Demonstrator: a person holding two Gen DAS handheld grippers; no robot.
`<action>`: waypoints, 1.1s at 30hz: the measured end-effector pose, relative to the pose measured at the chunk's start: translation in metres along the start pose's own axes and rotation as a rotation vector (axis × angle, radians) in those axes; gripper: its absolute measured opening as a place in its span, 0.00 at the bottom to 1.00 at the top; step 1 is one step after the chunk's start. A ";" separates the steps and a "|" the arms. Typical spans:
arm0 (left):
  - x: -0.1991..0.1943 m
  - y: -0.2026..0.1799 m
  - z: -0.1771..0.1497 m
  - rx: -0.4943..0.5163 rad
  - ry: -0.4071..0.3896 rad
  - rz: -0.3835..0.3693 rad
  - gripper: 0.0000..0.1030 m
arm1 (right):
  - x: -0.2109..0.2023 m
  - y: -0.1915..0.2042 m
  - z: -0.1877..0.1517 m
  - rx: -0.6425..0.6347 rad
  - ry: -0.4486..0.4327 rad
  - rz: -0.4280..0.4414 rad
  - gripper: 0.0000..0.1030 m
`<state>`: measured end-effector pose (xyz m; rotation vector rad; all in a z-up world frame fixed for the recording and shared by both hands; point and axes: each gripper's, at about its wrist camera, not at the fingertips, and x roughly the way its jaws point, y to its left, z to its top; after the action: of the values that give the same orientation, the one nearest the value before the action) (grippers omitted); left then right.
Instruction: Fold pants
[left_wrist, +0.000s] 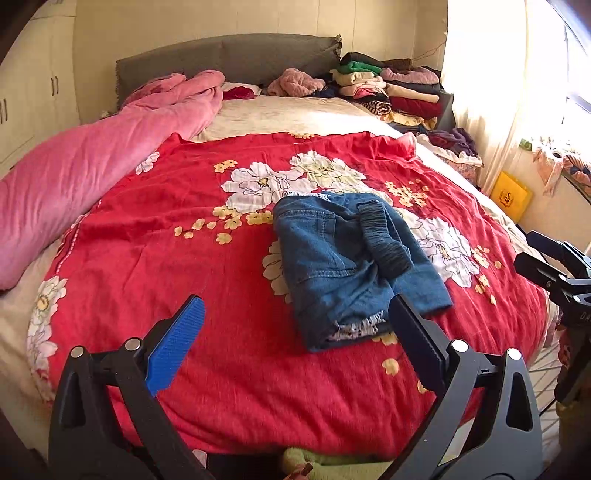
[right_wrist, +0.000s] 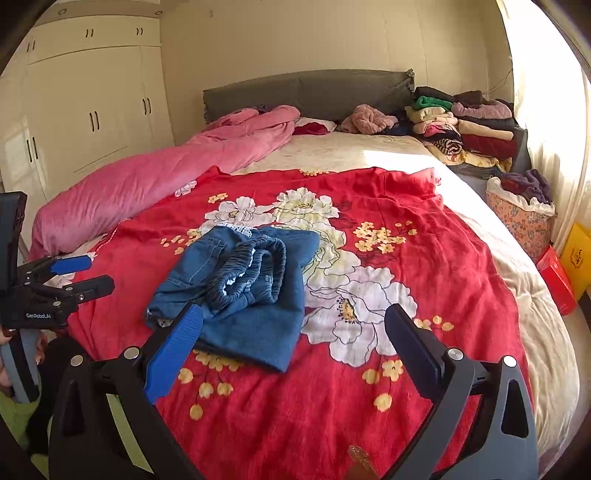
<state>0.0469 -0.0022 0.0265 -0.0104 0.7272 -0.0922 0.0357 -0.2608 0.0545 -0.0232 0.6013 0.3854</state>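
A pair of blue denim pants (left_wrist: 343, 266) lies folded into a compact bundle on the red floral bedspread (left_wrist: 221, 369), elastic waistband on top. It also shows in the right wrist view (right_wrist: 247, 295). My left gripper (left_wrist: 295, 317) is open and empty, held above the bed just short of the bundle's near edge. My right gripper (right_wrist: 293, 325) is open and empty, with its blue left finger (right_wrist: 173, 354) over the bundle's near corner. Each gripper shows at the edge of the other's view: the right gripper (left_wrist: 535, 258) and the left gripper (right_wrist: 81, 275).
A pink duvet (left_wrist: 92, 173) lies along the bed's left side. Stacks of folded clothes (left_wrist: 391, 85) sit by the grey headboard (left_wrist: 229, 55) at the right. A floral basket of clothes (right_wrist: 521, 210) and a yellow box (left_wrist: 511, 195) stand beside the bed. Wardrobes (right_wrist: 85, 110) line the left wall.
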 end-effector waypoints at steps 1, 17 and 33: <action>-0.002 -0.001 -0.002 0.000 0.001 0.001 0.91 | -0.002 0.000 -0.001 0.001 -0.002 -0.004 0.95; -0.003 -0.003 -0.039 -0.018 0.049 -0.010 0.91 | -0.010 0.001 -0.030 0.004 0.034 -0.042 0.96; 0.010 0.005 -0.048 -0.039 0.072 -0.008 0.91 | 0.023 0.020 -0.044 0.001 0.115 -0.022 0.96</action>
<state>0.0228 0.0027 -0.0159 -0.0479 0.8009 -0.0867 0.0222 -0.2401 0.0070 -0.0511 0.7144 0.3637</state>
